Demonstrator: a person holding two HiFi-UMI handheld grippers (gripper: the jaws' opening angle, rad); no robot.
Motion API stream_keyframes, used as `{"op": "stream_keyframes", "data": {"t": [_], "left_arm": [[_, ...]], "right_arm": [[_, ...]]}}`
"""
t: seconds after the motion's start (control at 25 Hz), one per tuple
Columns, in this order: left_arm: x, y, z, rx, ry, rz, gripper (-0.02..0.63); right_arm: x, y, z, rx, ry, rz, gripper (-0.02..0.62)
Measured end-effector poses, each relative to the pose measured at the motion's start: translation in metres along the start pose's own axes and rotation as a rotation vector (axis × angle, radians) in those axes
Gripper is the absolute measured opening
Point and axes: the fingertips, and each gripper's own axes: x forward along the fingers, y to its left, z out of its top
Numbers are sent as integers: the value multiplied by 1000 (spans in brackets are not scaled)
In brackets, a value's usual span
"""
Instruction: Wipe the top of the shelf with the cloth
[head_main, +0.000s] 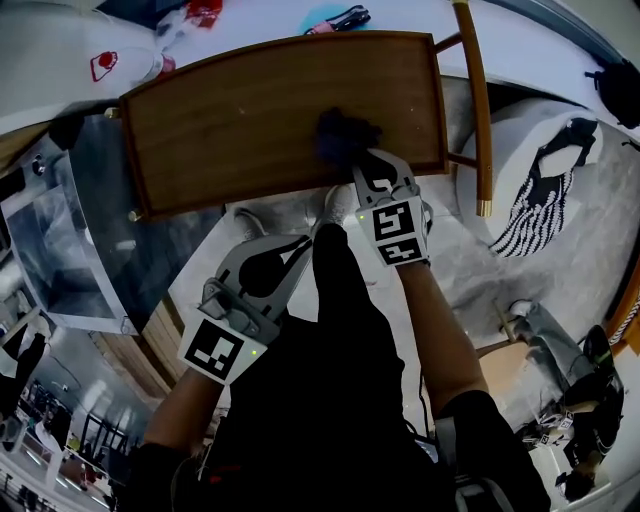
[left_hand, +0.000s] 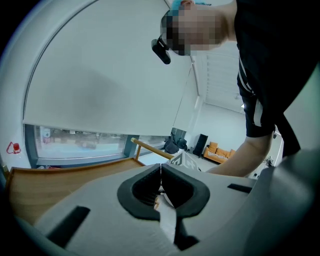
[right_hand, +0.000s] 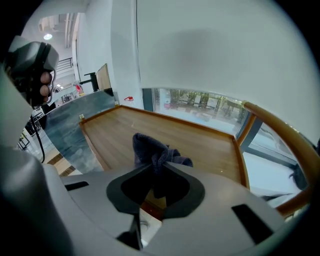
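Right gripper: jaws closed on a bunched dark cloth, which sticks out past the tips.
Left gripper: jaws pressed together with nothing between them, held back at the person's side, off the shelf.
Cloth position: over the wooden shelf top, right of its middle and close to the near edge. I cannot tell whether it is pressed onto the wood.
Key relation: the shelf top's long axis runs left to right in front of the person. Most of the bare wood lies to the left of the cloth and beyond it, so the wiping probably has to go that way.
Nearer hand: the right, already over the surface.
Head view only: the full outline of the shelf top with its raised rim, and where both grippers sit.
Right gripper view only: the pinch on the cloth.
Left gripper view only: its shut jaws, and a strip of the shelf's rim.
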Motion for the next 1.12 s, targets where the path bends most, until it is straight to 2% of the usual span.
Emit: {"op": "stream_keyframes", "data": {"t": [0.24, 0.44, 1.12], "left_arm": [[18, -9, 4, 7, 3, -22, 25], [26, -15, 3, 10, 15, -37, 25], [41, -25, 8, 13, 17, -51, 25]], "right_arm": [[-10, -22, -10, 16, 4, -32, 43], [-18, -37, -14, -11, 15, -62, 43], [-34, -69, -32, -6, 70, -153, 43]]}}
